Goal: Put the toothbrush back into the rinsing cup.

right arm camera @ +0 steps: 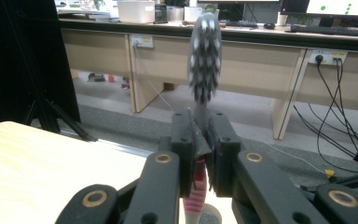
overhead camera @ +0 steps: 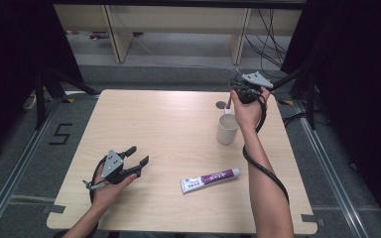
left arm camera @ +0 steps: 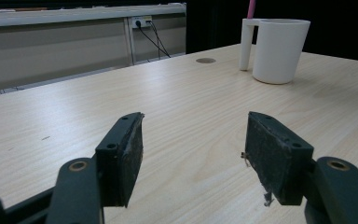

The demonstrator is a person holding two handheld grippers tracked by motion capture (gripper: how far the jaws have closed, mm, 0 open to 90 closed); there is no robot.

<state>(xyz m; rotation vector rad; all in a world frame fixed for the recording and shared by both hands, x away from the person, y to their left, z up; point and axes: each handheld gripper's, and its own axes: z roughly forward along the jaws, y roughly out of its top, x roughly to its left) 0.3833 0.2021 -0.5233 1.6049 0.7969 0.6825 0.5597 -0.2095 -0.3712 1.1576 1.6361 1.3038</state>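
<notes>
On the pale wooden bench [overhead camera: 168, 129], largest first, a white mug [overhead camera: 227, 128] stands toward the far right with its handle turned away from the person, and a purple-and-white toothpaste tube [overhead camera: 210, 180] lies flat nearer the front edge, well apart from it. Above and just behind the mug, the right gripper [right arm camera: 201, 140] has its jaws pressed together on the neck of a toothbrush [right arm camera: 204, 60], bristle head up and pink-striped handle hanging below the pads. The left gripper [overhead camera: 138, 156] rests low at the near left with its jaws spread and nothing between them.

The pinch sits high on a thin, smooth neck, so the brush could swivel between the pads and swing out of line. If the handle then comes down off-centre, it may catch the mug's rim and tip or push the mug, which nothing steadies. A slack grip could also drop the brush onto the bench.
</notes>
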